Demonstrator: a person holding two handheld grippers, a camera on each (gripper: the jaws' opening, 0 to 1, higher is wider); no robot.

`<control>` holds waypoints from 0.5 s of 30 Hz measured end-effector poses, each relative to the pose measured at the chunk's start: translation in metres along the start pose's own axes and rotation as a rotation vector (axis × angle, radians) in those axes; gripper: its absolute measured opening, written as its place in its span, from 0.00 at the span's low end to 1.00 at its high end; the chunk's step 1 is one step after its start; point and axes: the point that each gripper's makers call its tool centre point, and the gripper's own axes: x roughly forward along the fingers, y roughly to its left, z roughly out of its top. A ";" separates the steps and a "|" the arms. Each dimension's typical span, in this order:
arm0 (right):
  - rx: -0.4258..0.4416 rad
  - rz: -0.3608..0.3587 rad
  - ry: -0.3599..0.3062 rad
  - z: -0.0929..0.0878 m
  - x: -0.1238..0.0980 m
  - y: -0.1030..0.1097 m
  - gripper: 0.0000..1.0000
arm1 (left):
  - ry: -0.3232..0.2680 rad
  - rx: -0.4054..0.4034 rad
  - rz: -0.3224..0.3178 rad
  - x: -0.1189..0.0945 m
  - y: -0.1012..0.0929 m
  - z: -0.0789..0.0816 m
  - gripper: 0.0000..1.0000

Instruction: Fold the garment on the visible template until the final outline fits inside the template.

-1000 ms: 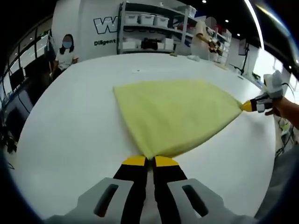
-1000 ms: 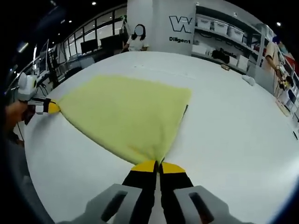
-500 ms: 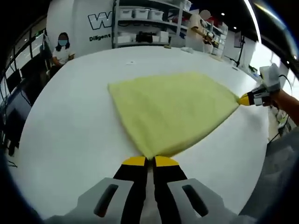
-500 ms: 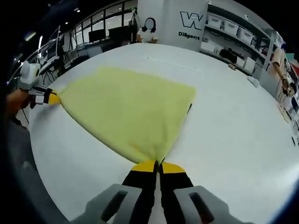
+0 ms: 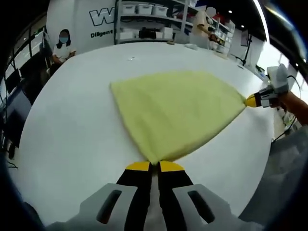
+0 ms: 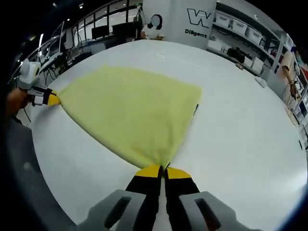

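A pale yellow garment [image 5: 175, 110] lies spread on the white table [image 5: 72, 125], stretched taut between two corners. My left gripper [image 5: 154, 166] is shut on its near corner in the left gripper view, where the right gripper [image 5: 250, 101] pinches the far right corner. In the right gripper view my right gripper [image 6: 162, 169] is shut on the garment [image 6: 130, 108] at its near corner, and the left gripper [image 6: 54, 99] holds the corner at the left. A thin dark line [image 6: 196, 109] peeks out at the garment's right edge.
A seated person [image 5: 62, 45] is at the table's far side. Shelves with white bins [image 5: 144, 21] line the back wall, and another person [image 5: 204, 26] stands near them. A small white object [image 6: 259, 83] rests on the table at the far right.
Both views have shifted slightly as the hands moved. The garment stays stretched between the two grippers, sitting a little nearer and flatter than before.
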 end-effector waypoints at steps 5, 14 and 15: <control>-0.008 0.000 0.001 0.000 0.001 -0.001 0.00 | 0.011 0.011 0.005 -0.002 0.003 -0.002 0.02; -0.007 0.000 -0.001 0.000 0.000 -0.001 0.00 | 0.025 -0.009 0.035 -0.006 0.015 -0.006 0.00; -0.007 0.000 0.000 0.000 0.000 0.000 0.00 | 0.026 -0.008 0.036 -0.006 0.015 -0.006 0.00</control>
